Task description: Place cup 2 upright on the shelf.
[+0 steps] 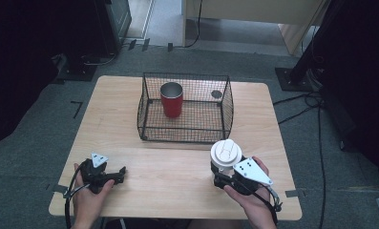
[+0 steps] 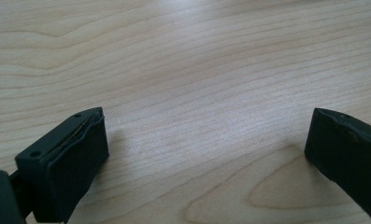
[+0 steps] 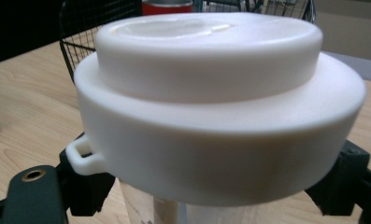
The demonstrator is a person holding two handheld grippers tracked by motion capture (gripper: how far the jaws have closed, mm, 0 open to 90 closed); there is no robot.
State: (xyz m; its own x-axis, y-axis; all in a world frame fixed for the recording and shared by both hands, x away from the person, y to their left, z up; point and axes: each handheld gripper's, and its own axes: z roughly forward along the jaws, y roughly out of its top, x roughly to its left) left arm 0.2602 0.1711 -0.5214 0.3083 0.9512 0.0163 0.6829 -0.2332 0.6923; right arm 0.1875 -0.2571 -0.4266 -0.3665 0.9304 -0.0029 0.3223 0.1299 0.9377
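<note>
White-lidded cup (image 1: 225,154) clamped in right tool (image 1: 220,177); left tool (image 1: 121,172) wide open, empty.

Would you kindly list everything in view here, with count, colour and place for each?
Table: one, light wood, centre of the high view.
Wire basket: one, black mesh, on the far half of the table.
Red cup: one, red with a metallic rim, upright inside the basket.
White-lidded bottle: one, white lid on a clear body, near right of the table, between the right tool's jaws.
Cables: several, black, on the grey floor to the right.
Left tool: one, black, near left of the table, jaws apart over bare wood.
Right tool: one, black, closed on the bottle.
Hands: two, one holding each tool.
</note>
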